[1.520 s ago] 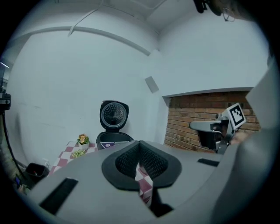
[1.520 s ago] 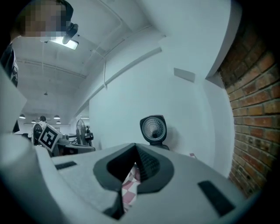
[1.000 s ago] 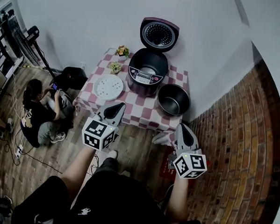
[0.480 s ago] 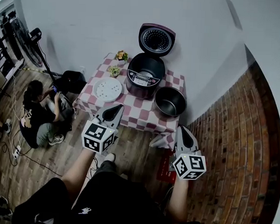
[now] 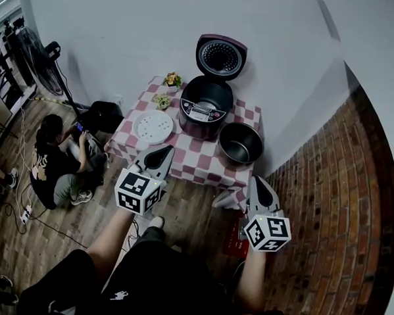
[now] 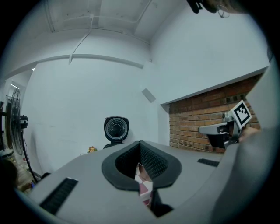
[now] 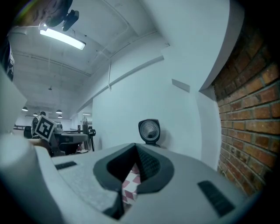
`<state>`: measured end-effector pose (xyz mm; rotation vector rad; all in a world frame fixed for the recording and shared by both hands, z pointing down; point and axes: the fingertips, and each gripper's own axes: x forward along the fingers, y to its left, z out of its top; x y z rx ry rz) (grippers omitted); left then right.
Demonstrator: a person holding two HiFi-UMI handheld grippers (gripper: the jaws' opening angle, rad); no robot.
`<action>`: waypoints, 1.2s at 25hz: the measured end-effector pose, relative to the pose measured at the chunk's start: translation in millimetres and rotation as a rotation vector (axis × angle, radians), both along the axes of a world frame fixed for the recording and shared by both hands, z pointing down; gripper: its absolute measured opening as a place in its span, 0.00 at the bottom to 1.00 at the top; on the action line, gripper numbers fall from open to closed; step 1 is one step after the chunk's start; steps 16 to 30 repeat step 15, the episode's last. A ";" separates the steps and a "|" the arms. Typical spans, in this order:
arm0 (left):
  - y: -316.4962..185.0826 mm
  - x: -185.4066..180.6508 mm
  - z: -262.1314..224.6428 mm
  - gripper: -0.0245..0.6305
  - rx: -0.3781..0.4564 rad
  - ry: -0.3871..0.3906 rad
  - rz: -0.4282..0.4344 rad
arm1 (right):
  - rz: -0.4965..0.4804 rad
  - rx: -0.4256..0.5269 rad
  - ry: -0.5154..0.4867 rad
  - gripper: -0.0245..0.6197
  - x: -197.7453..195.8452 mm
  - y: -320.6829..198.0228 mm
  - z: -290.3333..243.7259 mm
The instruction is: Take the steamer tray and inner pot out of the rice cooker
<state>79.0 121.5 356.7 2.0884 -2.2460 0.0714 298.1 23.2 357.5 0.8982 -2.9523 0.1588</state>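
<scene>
The rice cooker [image 5: 205,106] stands at the back of a small table [image 5: 198,161] with a red-and-white checked cloth. Its round lid [image 5: 221,57] is swung up and back against the white wall, and its control panel faces the person holding the grippers. The body is dark with a plum tint, and its well looks open.

The inner pot [image 5: 240,144] sits on the cloth just to the right of the cooker and a little nearer the person. It is upright with its mouth up, a dark metal bowl with a paler rim. The steamer tray [image 5: 152,126], a flat white disc dotted with holes, lies flat on the cloth just left of the cooker.

The left gripper [image 5: 163,152] and the right gripper [image 5: 258,183] are held on the near side of the table from the cooker, well apart from each other. Both point level toward the cooker. Each has its jaws closed together with nothing between them, only checked cloth showing past the pads.
</scene>
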 end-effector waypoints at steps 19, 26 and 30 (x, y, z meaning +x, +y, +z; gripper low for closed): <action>-17.3 -2.8 9.9 0.04 -0.019 0.009 -0.006 | -0.001 -0.011 0.009 0.04 -1.5 -14.5 9.4; -17.3 -2.8 9.9 0.04 -0.019 0.009 -0.006 | -0.001 -0.011 0.009 0.04 -1.5 -14.5 9.4; -17.3 -2.8 9.9 0.04 -0.019 0.009 -0.006 | -0.001 -0.011 0.009 0.04 -1.5 -14.5 9.4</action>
